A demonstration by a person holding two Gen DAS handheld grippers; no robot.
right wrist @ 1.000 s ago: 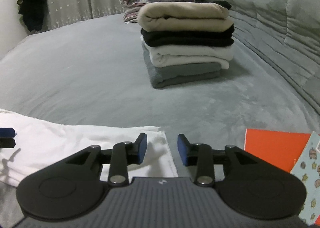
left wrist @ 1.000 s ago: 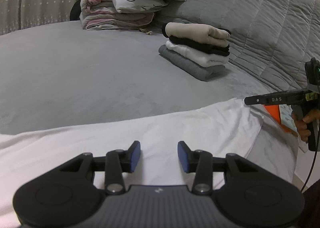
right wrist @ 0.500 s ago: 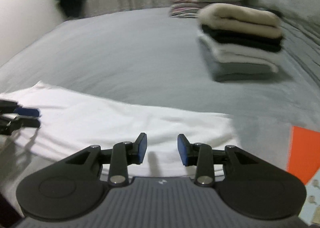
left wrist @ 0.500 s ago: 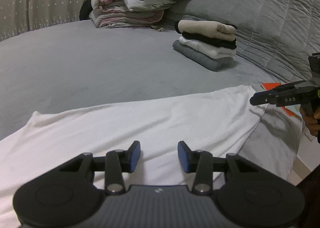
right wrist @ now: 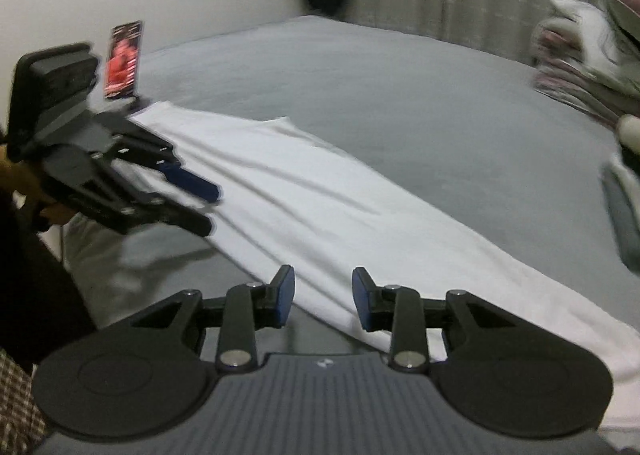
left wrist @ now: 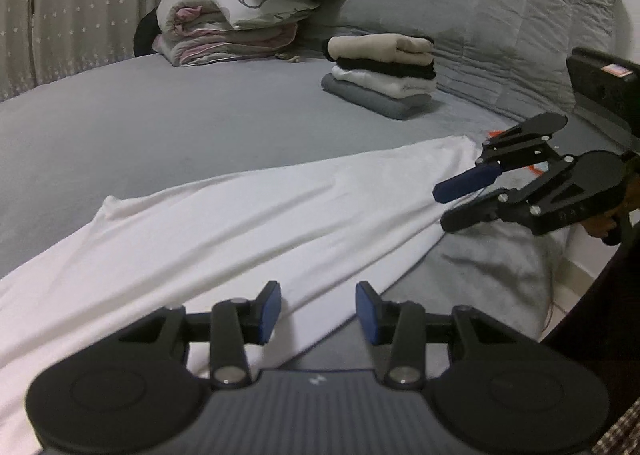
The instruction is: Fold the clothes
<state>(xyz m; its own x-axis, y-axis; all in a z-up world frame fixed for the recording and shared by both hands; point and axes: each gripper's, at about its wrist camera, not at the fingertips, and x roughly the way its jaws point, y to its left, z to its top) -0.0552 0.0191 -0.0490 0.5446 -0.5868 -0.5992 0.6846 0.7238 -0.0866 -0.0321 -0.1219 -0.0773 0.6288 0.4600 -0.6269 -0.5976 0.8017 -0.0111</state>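
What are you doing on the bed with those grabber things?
A person is folding laundry with a handheld gripper in each hand. A white garment lies stretched in a long strip across the grey bed. The left gripper and the right gripper both hover at its near edge with jaws open, gripping nothing; the right one's jaws have just been closing a little. A pile of folded clothes already sits further back, near stacked bedding.
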